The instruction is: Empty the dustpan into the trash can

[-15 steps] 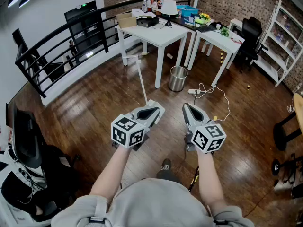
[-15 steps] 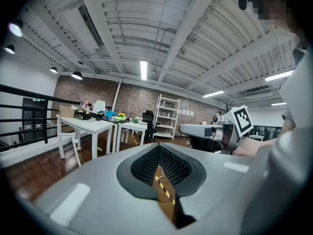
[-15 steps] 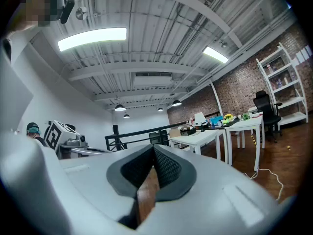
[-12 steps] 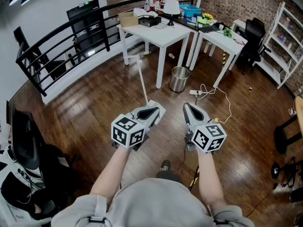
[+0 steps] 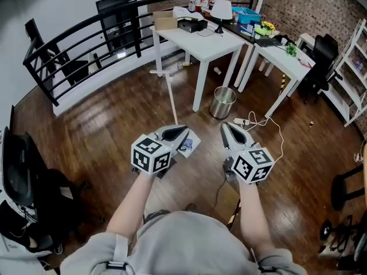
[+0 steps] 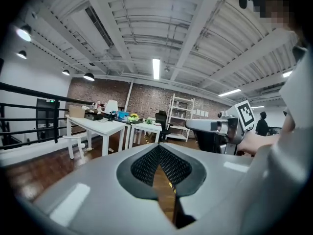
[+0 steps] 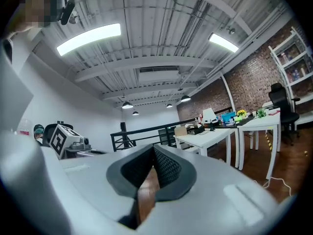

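A round metal trash can (image 5: 222,102) stands on the wood floor beside a white table leg. A white long-handled dustpan (image 5: 190,143) rests on the floor with bluish scraps in its pan, and its thin handle (image 5: 170,99) rises away from me. My left gripper (image 5: 175,132) hovers just left of the pan, shut with nothing between its pads. My right gripper (image 5: 227,128) is held level beside it, also shut and empty. In both gripper views the jaws meet at the tip and only floor shows below, while the can and the dustpan are hidden.
Two white tables (image 5: 202,37) loaded with clutter stand behind the can, and a white cable (image 5: 268,121) trails on the floor to its right. A black railing (image 5: 74,44) runs along the left, an office chair (image 5: 325,50) and shelves stand far right.
The whole scene has slid down and right in the head view, so the can and tables look nearer. The dustpan's pan now shows beside the left gripper. Both grippers keep their pose.
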`<state>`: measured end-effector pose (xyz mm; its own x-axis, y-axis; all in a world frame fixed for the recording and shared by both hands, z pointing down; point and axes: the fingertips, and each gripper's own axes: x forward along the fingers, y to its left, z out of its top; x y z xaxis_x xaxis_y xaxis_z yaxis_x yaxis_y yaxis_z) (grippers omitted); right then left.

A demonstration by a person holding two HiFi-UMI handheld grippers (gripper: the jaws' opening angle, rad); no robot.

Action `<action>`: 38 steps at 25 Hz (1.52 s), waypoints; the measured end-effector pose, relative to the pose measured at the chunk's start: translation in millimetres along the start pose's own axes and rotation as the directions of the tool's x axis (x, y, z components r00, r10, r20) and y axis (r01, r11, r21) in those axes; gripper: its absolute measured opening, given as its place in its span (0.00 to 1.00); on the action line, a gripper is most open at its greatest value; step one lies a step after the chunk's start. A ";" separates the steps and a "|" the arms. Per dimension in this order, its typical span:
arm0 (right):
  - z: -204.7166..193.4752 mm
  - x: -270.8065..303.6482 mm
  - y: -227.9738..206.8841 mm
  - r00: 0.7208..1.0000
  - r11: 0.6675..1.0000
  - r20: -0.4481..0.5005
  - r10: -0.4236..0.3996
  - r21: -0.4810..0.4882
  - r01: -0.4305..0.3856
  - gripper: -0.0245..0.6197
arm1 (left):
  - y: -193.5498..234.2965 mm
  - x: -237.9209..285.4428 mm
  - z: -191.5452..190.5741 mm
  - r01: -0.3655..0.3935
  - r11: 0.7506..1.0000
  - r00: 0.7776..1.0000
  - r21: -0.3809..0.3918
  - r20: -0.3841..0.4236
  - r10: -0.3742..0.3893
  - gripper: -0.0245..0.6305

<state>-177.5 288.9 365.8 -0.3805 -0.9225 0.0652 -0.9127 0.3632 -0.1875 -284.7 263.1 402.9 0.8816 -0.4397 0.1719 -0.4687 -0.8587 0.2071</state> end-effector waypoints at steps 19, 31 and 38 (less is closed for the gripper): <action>3.1 142.8 -121.8 0.993 0.998 -0.104 -0.063 -0.018 0.061 0.04 | 196.9 124.3 7.5 -0.091 0.994 0.994 -0.061 -0.059 0.088 0.05; -10.6 274.5 -160.0 0.979 0.992 -0.159 -0.126 0.004 0.128 0.04 | 335.4 192.1 0.0 -0.042 0.996 0.995 -0.073 -0.092 0.035 0.05; -27.0 308.8 -176.0 0.977 0.991 -0.182 -0.114 0.046 0.124 0.04 | 404.1 219.5 -56.0 -0.129 0.988 0.974 -0.089 -0.199 0.109 0.05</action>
<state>-138.4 -56.3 445.4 -0.2952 -0.9183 0.2638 -0.9449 0.2398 -0.2229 -283.8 -165.7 578.2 0.7962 -0.4696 0.3815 -0.5815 -0.7682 0.2678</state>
